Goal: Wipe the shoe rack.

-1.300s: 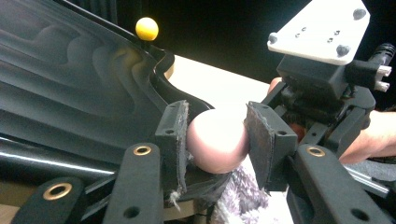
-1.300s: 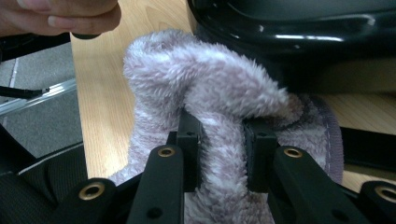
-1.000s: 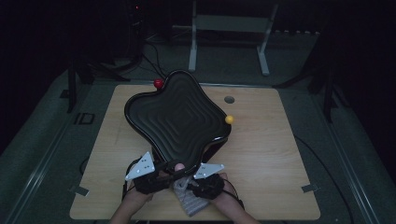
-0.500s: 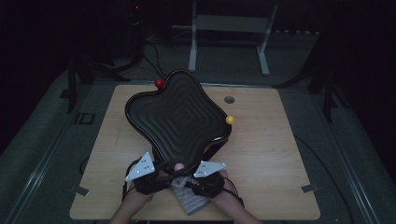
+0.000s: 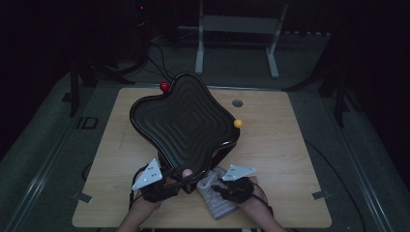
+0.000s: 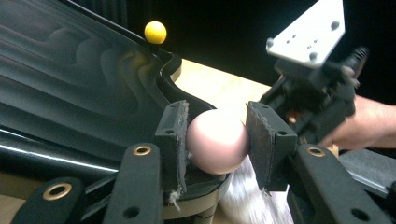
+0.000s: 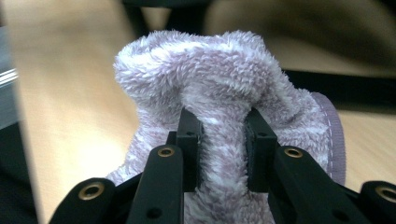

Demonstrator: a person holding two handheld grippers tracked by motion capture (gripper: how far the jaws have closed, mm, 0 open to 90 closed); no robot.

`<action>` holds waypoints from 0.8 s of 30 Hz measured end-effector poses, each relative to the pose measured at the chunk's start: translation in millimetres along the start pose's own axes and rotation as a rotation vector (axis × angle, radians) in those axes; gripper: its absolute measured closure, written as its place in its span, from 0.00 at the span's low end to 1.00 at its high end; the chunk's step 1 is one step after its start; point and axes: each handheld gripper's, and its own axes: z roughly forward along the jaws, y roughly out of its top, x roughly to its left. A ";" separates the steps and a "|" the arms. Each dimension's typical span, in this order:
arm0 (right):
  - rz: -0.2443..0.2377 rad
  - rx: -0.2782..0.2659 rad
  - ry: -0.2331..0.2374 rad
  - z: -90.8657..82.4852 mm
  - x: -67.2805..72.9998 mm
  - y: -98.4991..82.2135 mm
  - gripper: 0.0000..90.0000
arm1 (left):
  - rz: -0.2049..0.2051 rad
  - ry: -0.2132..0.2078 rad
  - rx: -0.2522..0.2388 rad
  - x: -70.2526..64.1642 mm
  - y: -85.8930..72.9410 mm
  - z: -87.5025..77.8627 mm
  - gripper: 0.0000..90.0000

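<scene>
1. High view: a black wavy tray (image 5: 181, 121) stands tilted on the table (image 5: 290, 145), filling the centre of the frame, with a red knob (image 5: 165, 87) at its top edge and a yellow knob (image 5: 238, 123) at its right edge. At lower centre the left gripper (image 5: 186, 174) sits at the tray's bottom corner. Just right of it, the right gripper (image 5: 215, 188) lies over a pale cloth (image 5: 217, 203) on the table.

2. Left gripper view: the jaws are clamped on a pink knob (image 6: 217, 140) at the tray's (image 6: 70, 84) corner, mid-frame. The pads press both its sides. The yellow knob (image 6: 155, 31) shows at upper left, the other gripper at upper right.

3. Right gripper view: the jaws are clenched on a bunched fold of the fluffy cloth (image 7: 219, 79), centre frame, over the table.

4. Doing it well, as I judge it: keep the left grip steady so the tray stays propped, lift the cloth clear of the table, then wipe along the ridges with light pressure, so the tray does not twist off the knob.
</scene>
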 end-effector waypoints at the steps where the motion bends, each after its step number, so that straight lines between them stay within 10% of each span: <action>1: 0.019 -0.001 -0.021 -5.0 -6.5 -2.6 0.81 | -0.001 0.006 0.001 -2.0 0.6 2.6 0.67; 12: 0.130 -0.099 -0.118 -43.2 -39.8 -8.2 0.81 | -0.002 0.038 0.022 -20.9 7.9 27.9 0.65; 24: 0.168 -0.130 -0.102 -54.1 -42.7 -16.7 0.81 | 0.005 0.081 0.000 -22.3 9.3 4.3 0.74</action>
